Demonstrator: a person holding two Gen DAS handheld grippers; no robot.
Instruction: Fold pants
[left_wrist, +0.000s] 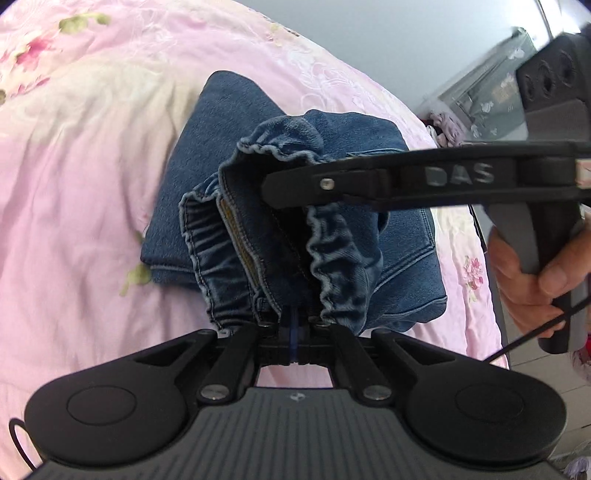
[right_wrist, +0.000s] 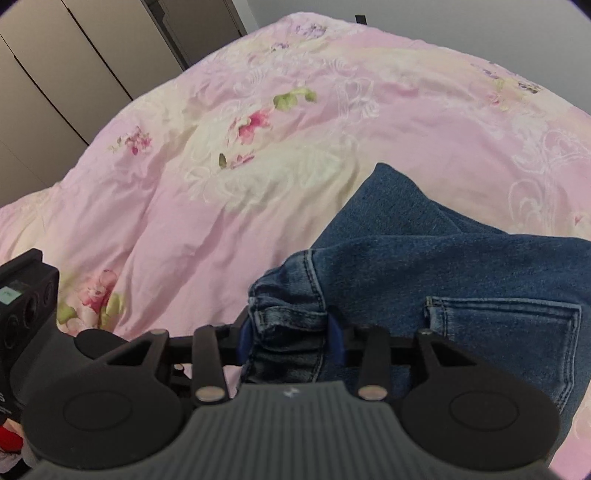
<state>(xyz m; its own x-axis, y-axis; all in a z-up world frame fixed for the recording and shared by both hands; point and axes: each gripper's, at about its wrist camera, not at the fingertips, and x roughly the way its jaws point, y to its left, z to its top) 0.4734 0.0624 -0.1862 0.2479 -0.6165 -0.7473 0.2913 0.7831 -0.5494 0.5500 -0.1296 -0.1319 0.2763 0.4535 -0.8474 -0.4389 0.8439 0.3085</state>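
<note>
Both tools are clamped on the elastic waistband (left_wrist: 258, 221) of the jeans (left_wrist: 229, 122): your left tool (left_wrist: 293, 325) pinches its near edge, your right tool (right_wrist: 291, 339) the other side, above the folded legs on the bed (left_wrist: 92, 147). Carry both forward level, keeping the band taut. The right tool's finger reads "DAS".

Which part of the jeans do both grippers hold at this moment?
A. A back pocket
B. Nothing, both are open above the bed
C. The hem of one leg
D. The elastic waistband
D: the left gripper and the right gripper are both shut on the gathered elastic waistband of the jeans, raised above the folded legs.
</note>
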